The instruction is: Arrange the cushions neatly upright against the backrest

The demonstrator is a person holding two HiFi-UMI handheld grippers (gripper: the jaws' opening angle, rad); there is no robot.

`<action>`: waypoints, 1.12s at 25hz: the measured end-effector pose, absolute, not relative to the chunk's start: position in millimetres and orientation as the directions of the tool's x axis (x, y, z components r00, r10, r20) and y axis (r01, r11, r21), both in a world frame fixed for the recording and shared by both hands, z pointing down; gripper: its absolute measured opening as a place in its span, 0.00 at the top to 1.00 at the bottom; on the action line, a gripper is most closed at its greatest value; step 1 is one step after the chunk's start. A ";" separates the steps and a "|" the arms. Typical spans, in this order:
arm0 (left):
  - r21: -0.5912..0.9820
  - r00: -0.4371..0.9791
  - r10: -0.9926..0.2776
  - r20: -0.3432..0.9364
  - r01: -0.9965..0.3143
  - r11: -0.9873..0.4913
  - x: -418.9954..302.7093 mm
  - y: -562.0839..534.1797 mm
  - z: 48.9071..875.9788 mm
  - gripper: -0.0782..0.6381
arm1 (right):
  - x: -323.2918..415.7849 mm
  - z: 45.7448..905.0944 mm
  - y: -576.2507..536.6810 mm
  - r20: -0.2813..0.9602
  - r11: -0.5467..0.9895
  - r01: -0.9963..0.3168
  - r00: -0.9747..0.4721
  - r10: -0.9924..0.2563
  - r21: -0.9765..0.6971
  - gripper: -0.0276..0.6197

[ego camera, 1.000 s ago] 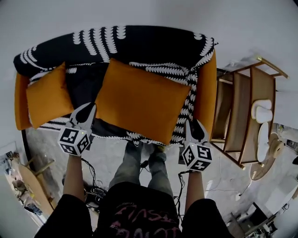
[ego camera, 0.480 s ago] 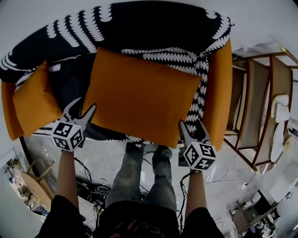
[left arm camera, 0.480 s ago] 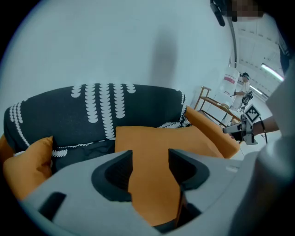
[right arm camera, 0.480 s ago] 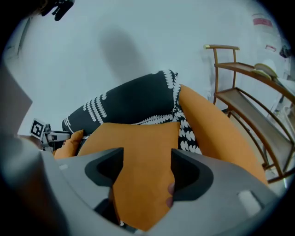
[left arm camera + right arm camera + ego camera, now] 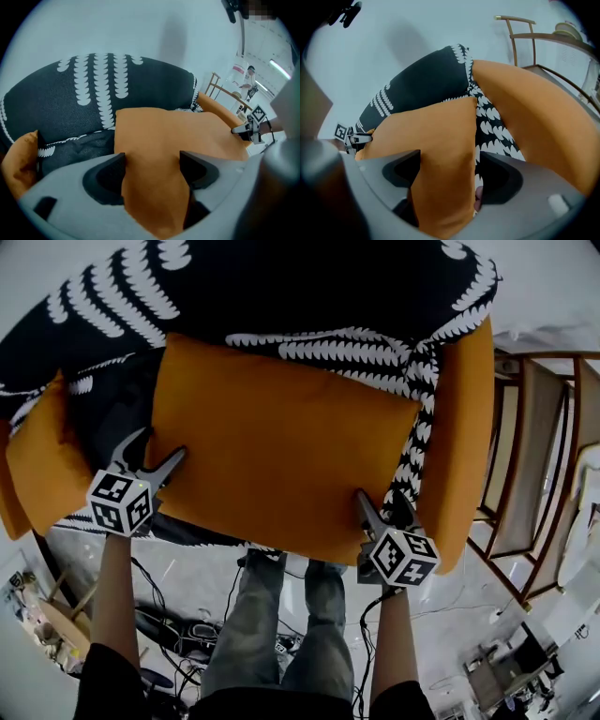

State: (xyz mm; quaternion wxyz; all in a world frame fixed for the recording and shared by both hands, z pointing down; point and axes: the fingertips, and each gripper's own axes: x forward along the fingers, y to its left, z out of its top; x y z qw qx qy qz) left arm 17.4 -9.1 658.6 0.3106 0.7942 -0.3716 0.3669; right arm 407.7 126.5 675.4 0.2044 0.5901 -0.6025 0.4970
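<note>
Orange sofa [image 5: 464, 427] draped in a black-and-white throw [image 5: 281, 287]; large orange cushion [image 5: 281, 446] on its seat; smaller cushion [image 5: 42, 474] at left.

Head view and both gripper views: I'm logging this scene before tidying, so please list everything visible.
Large cushion: one, orange, lying on the seat.
Small cushion: one, orange, at the sofa's left end.
Sofa: one, orange.
Throw: one, black and white, over backrest and seat.
Wooden rack: one, brown, right of the sofa.
Cables: several, black, on the floor.
Left gripper: grey, jaws just been opening, cushion corner between them.
Right gripper: likewise, at the other near corner.
Legs: two, grey jeans.
</note>
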 end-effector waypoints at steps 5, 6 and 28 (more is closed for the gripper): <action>0.238 0.461 -0.343 0.818 -0.815 -0.528 25.0 -12.5 682.0 0.41 | 406.4 693.6 119.1 0.814 -0.160 -0.902 -0.270 -0.514 -0.400 0.31; 0.242 0.466 -0.343 0.815 -0.813 -0.529 26.1 -12.3 683.1 0.43 | 404.3 693.5 118.0 0.807 -0.144 -0.902 -0.280 -0.520 -0.406 0.33; 0.161 0.451 -0.576 0.682 -0.860 -0.483 22.8 -5.6 595.5 0.88 | 382.4 594.2 87.2 0.746 0.120 -0.984 -0.176 -0.642 -0.129 0.71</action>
